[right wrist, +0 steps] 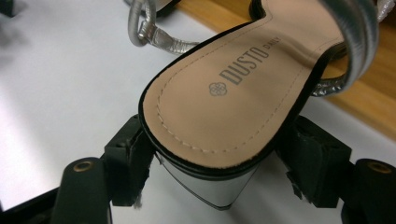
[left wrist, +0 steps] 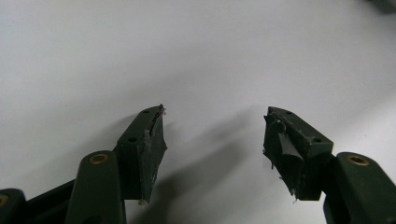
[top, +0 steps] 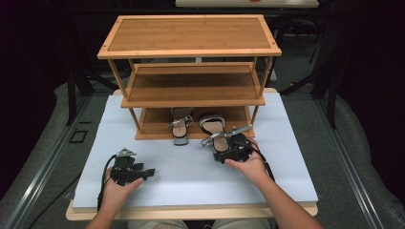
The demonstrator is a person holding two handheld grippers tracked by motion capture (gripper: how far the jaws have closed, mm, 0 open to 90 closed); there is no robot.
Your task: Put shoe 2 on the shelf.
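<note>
A silver-strapped sandal (top: 213, 129) with a tan insole lies half in the bottom shelf of a bamboo shoe rack (top: 191, 50), its heel out over the white mat. My right gripper (top: 222, 152) is shut on that heel. In the right gripper view the sandal (right wrist: 224, 102) has a jaw of the right gripper (right wrist: 219, 156) pressed against each side of its block heel. Its mate (top: 180, 126) rests on the same shelf to the left. My left gripper (top: 145, 172) lies on the mat at front left; its jaws (left wrist: 212, 135) stand open with nothing between them.
The rack has three tiers, and its middle shelf (top: 191, 88) and top carry nothing. The white mat (top: 191, 176) covers the table in front of it. Dark floor and metal rails surround the table. The rack's bottom edge (right wrist: 369, 109) runs just behind the held sandal.
</note>
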